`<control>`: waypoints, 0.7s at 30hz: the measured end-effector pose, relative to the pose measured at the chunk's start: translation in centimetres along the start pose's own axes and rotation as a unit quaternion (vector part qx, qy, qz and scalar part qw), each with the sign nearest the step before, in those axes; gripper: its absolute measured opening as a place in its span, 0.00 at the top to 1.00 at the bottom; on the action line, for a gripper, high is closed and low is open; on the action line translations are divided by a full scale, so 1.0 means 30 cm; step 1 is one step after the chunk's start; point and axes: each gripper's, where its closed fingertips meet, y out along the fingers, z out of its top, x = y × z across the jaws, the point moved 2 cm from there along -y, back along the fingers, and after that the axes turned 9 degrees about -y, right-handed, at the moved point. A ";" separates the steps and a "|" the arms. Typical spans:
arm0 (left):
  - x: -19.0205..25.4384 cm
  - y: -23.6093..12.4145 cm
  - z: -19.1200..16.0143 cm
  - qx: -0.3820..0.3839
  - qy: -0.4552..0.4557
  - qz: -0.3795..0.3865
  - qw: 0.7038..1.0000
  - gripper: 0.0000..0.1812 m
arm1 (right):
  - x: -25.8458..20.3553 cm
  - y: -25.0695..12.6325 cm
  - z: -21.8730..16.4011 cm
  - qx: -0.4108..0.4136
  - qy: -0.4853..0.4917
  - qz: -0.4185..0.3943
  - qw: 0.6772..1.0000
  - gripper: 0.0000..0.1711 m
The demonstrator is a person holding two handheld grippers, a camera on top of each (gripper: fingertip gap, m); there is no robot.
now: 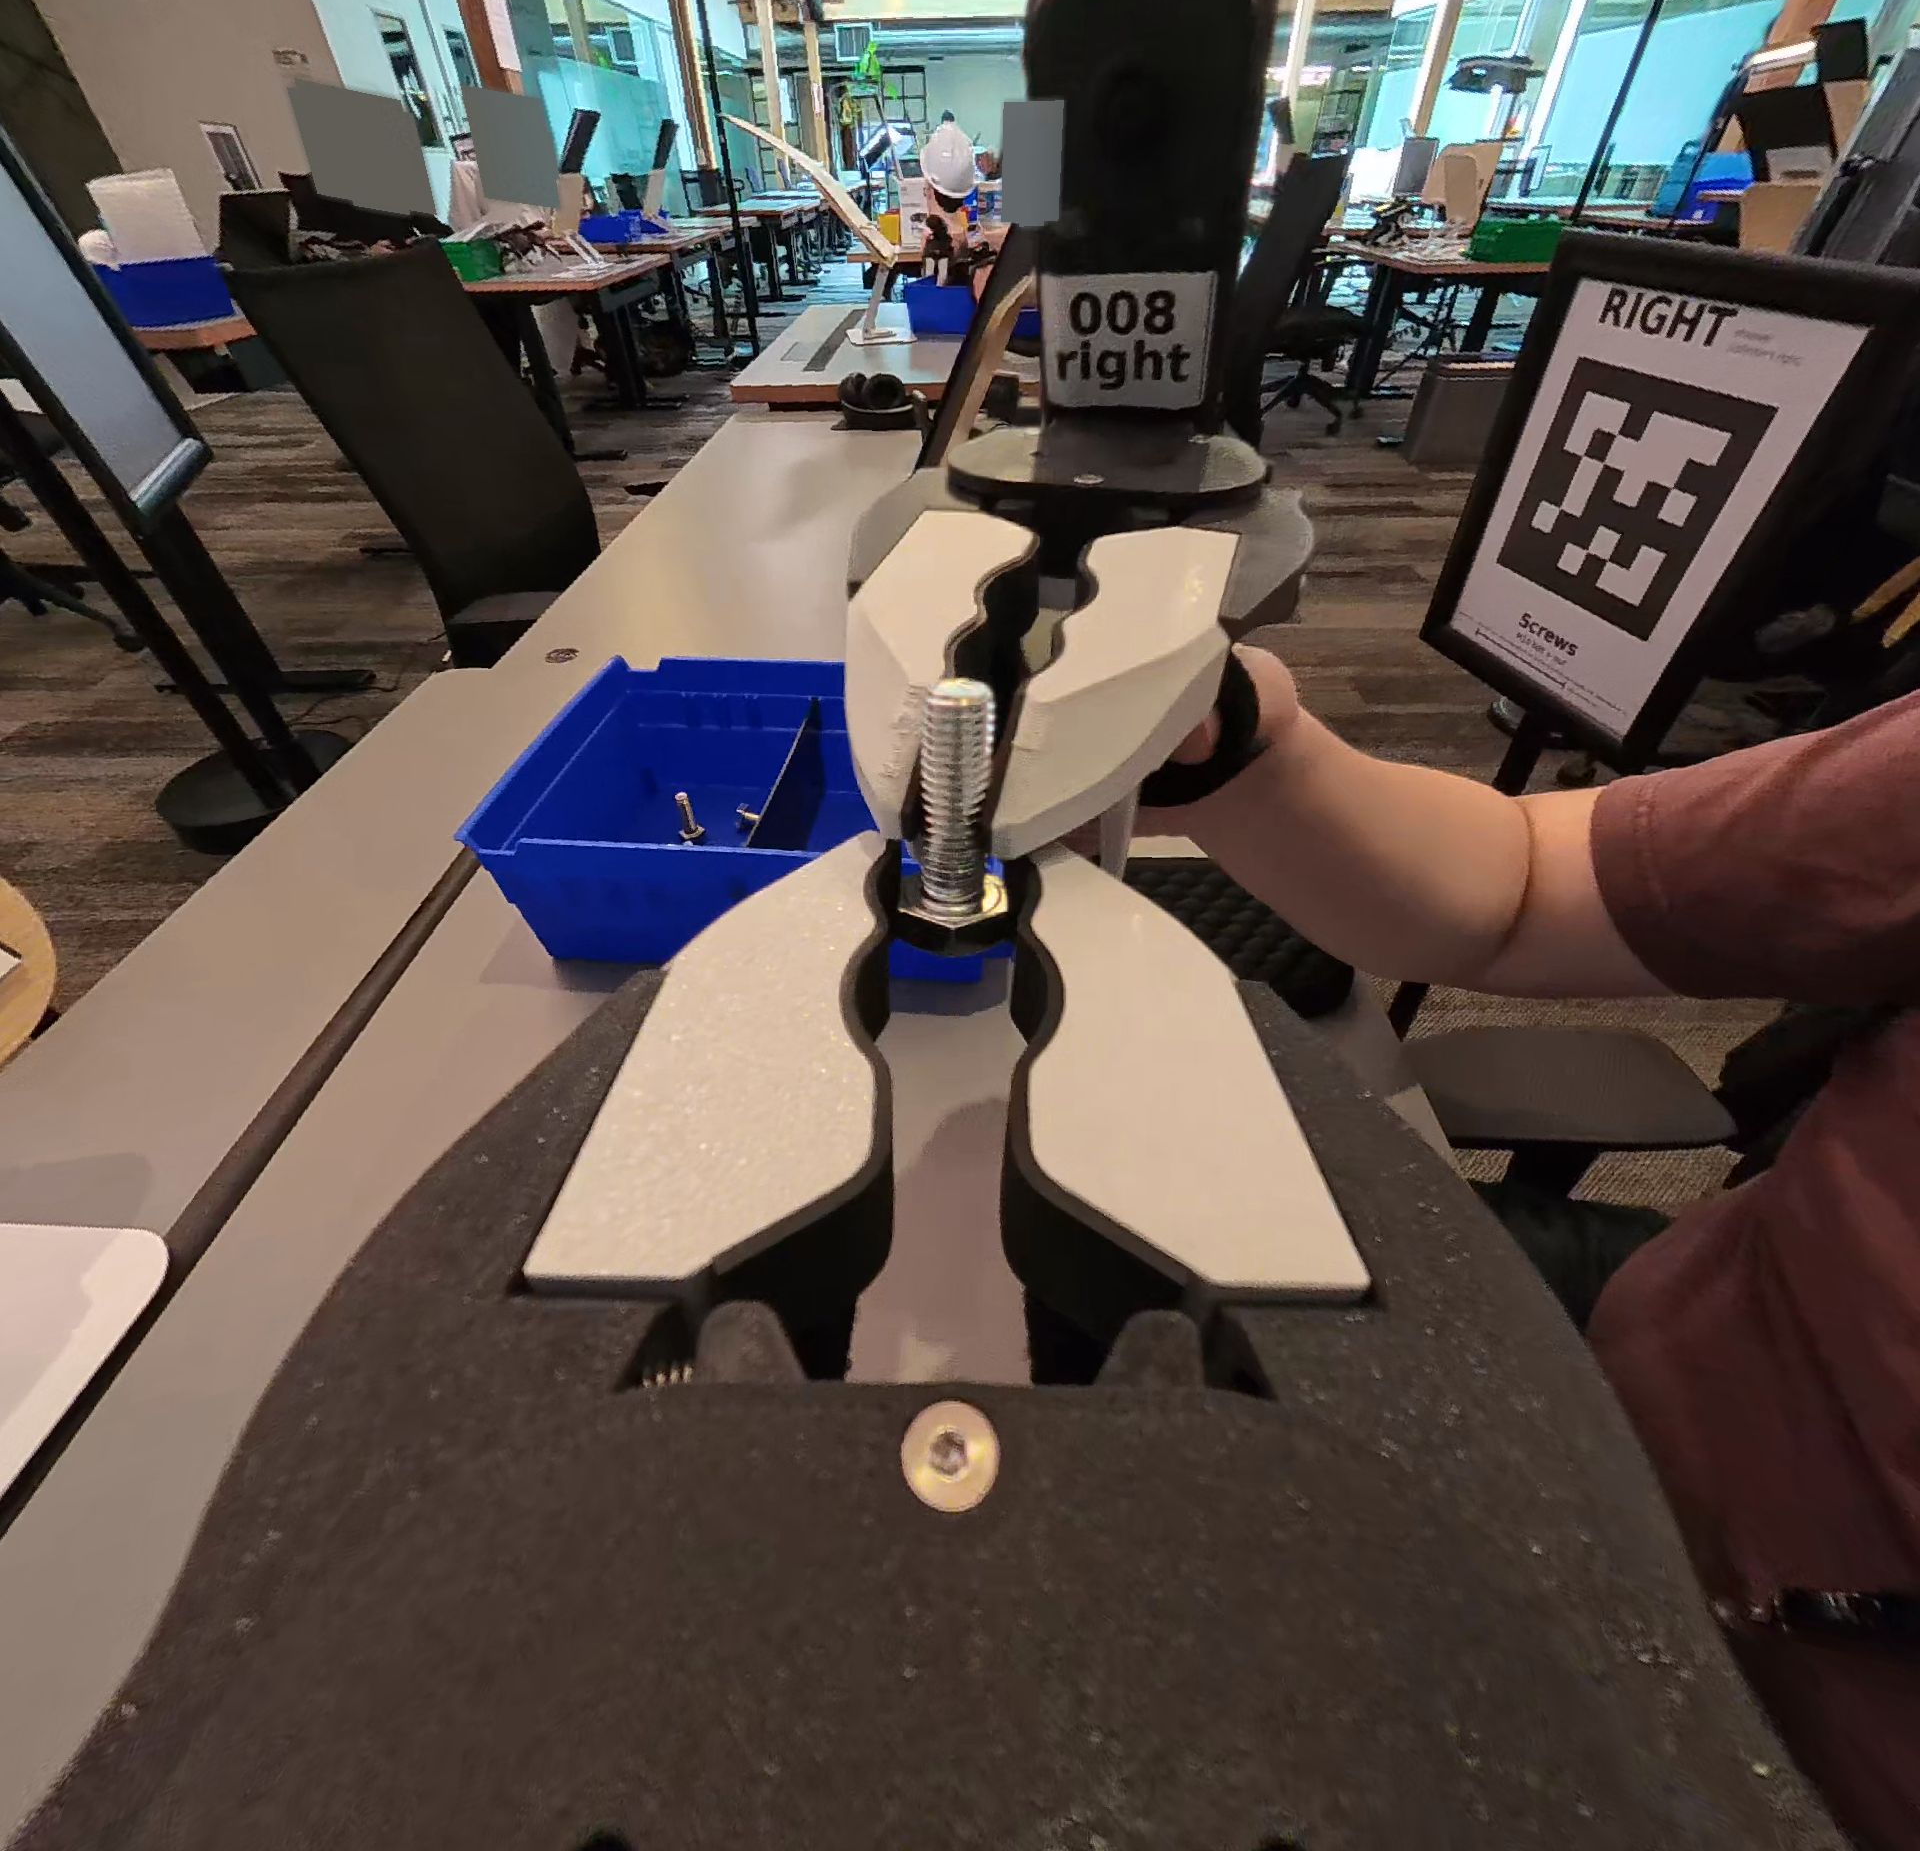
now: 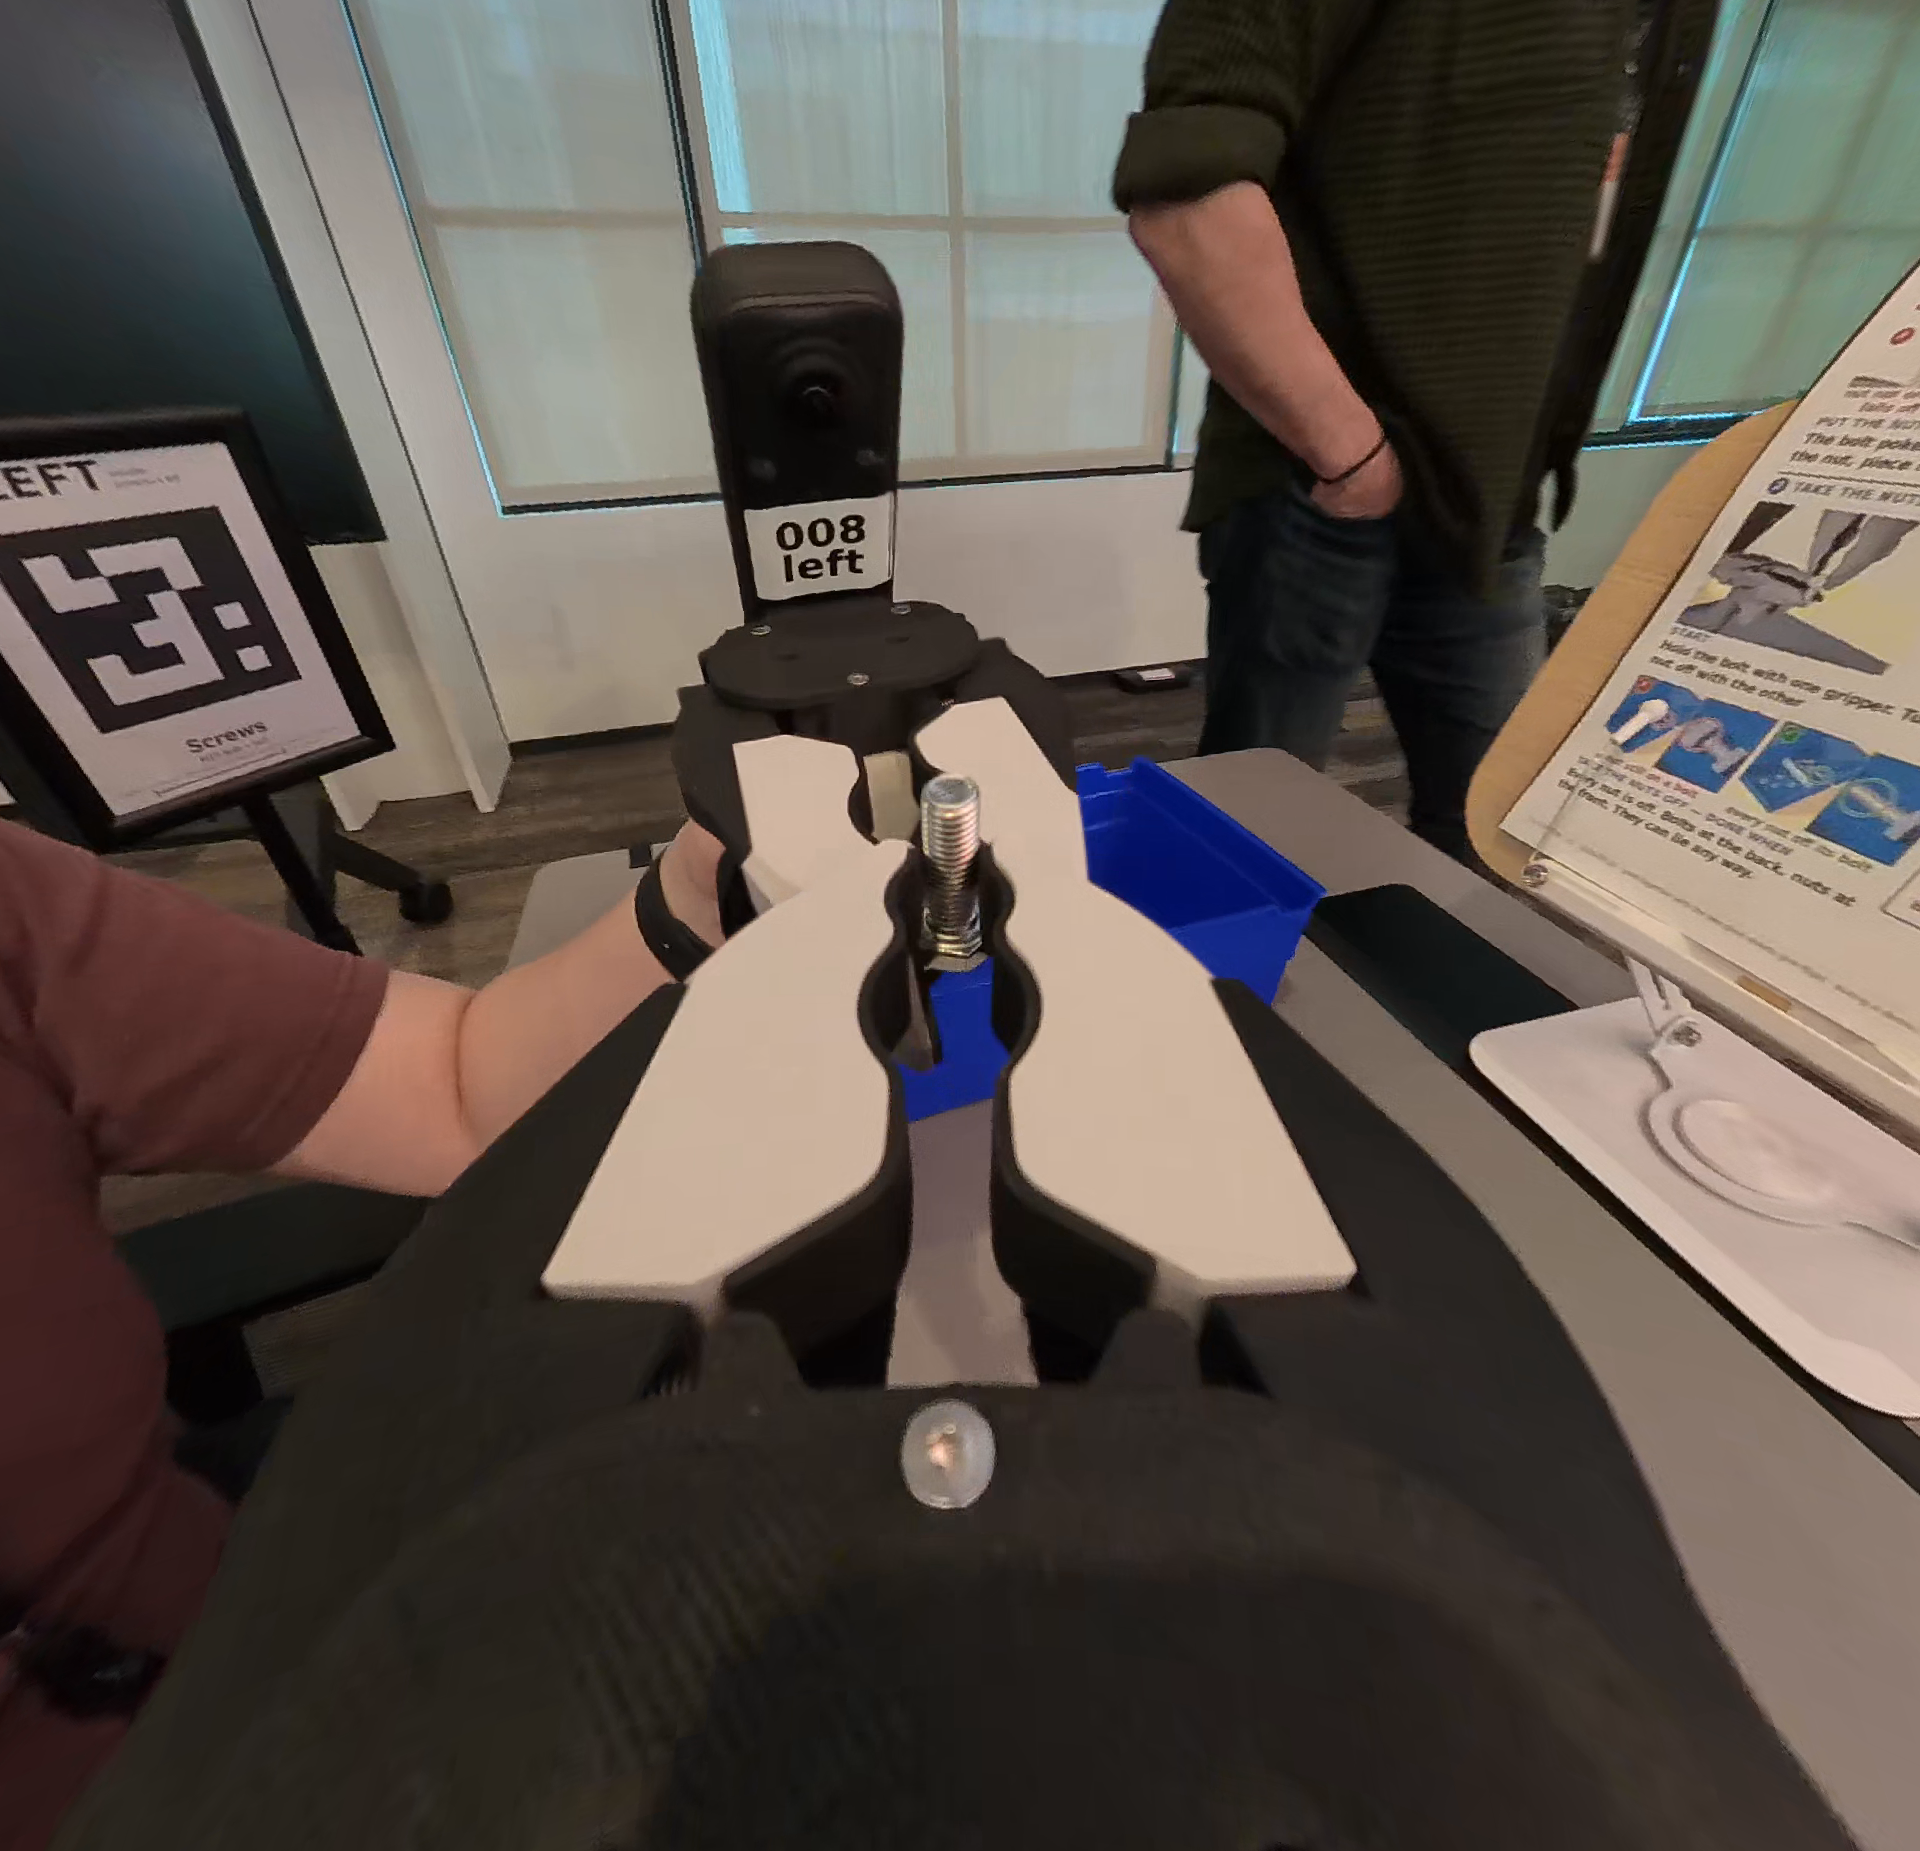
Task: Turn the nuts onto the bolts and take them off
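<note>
A silver bolt [image 1: 956, 762] stands upright between my two grippers, thread end up, with a hex nut [image 1: 951, 908] at its lower end. My left gripper [image 1: 954, 892] is shut on the hex nut, its black pads pressed on both sides. My right gripper [image 1: 951, 830] reaches in from the far side and closes round the threaded shank. In the right wrist view the bolt [image 2: 948, 856] sits in the notch between the right gripper's [image 2: 951, 902] fingertips, with the nut [image 2: 951, 941] just below. The left gripper [image 2: 894, 814] faces it from behind.
A blue bin [image 1: 623, 876] with a divider and two small bolts [image 1: 686, 819] stands on the grey table [image 1: 312, 1022]; it also shows in the right wrist view [image 2: 1195, 866]. An instruction board [image 2: 1714, 679] stands at right. A person [image 2: 1403, 347] stands behind the table. Sign stands [image 1: 1652, 492] flank it. Only a small space, under 4 cm, lies between the two pairs of fingers.
</note>
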 end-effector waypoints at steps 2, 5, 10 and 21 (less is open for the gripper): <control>0.000 0.003 -0.003 -0.002 0.006 0.002 1.000 0.90 | 0.003 -0.011 0.001 0.005 0.011 0.009 1.000 0.94; -0.012 0.004 -0.005 -0.004 -0.011 0.011 1.000 0.82 | 0.071 -0.109 0.047 0.018 0.016 -0.019 1.000 0.94; -0.060 -0.057 -0.004 -0.019 -0.017 0.058 0.998 0.73 | 0.585 -0.547 -0.167 -0.241 0.080 -0.272 0.928 0.94; -0.100 -0.201 0.013 -0.030 -0.004 0.116 0.993 0.75 | 0.728 -0.844 -0.886 -0.605 0.316 -0.189 0.706 0.93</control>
